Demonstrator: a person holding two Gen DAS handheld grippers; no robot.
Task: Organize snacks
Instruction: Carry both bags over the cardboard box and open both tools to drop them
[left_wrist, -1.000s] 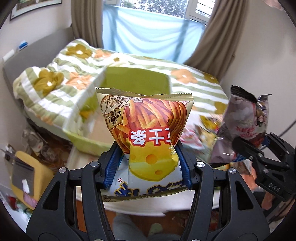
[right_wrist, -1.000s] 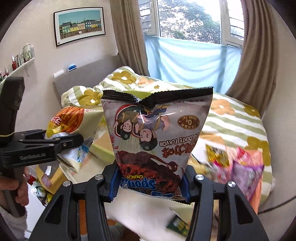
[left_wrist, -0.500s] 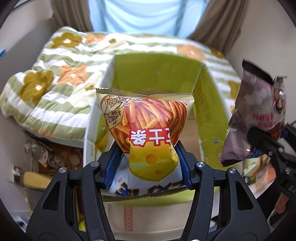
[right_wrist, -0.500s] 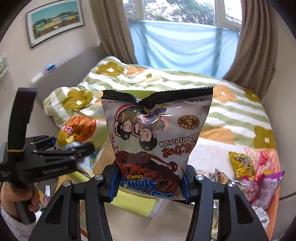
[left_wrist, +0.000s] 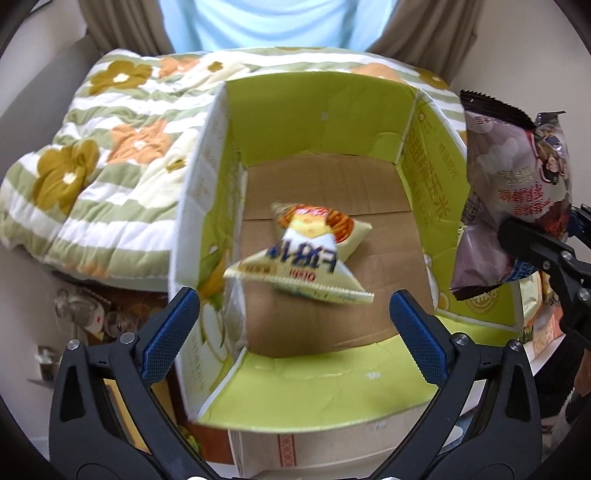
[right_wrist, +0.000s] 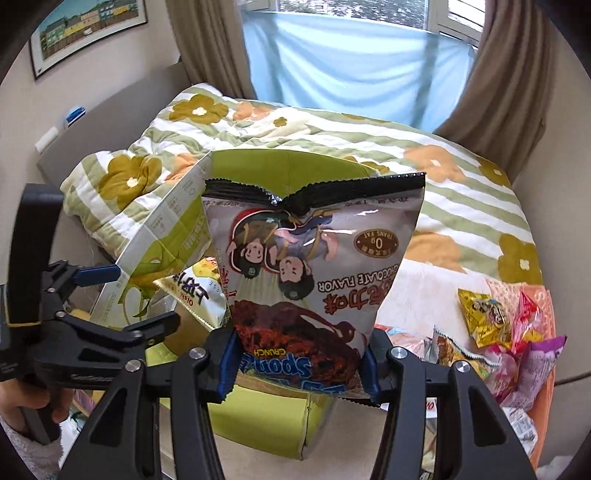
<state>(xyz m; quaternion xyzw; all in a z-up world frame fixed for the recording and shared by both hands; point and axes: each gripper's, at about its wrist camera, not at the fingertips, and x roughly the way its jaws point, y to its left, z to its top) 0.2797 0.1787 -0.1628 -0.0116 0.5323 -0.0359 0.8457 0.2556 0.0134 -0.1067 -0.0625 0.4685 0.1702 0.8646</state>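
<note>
My left gripper (left_wrist: 295, 325) is open and empty above the open cardboard box (left_wrist: 321, 122) with green flaps. The orange and yellow cheese snack bag (left_wrist: 306, 254) is blurred inside the box opening, below the jaws, over the brown box floor. It also shows in the right wrist view (right_wrist: 199, 291), beside the left gripper (right_wrist: 110, 299). My right gripper (right_wrist: 299, 369) is shut on the grey chocolate crunch bag (right_wrist: 314, 277) and holds it upright just right of the box. That bag shows in the left wrist view (left_wrist: 513, 192).
The box (right_wrist: 177, 229) stands by a bed with a flowered green striped quilt (left_wrist: 92, 166). A pile of several snack packets (right_wrist: 509, 332) lies at the right. Clutter sits on the floor at the left (left_wrist: 81, 306).
My left gripper has opened and let go of the cheese snack bag, which has dropped into the box. The view has moved closer over the box. The right gripper still holds its bag.
</note>
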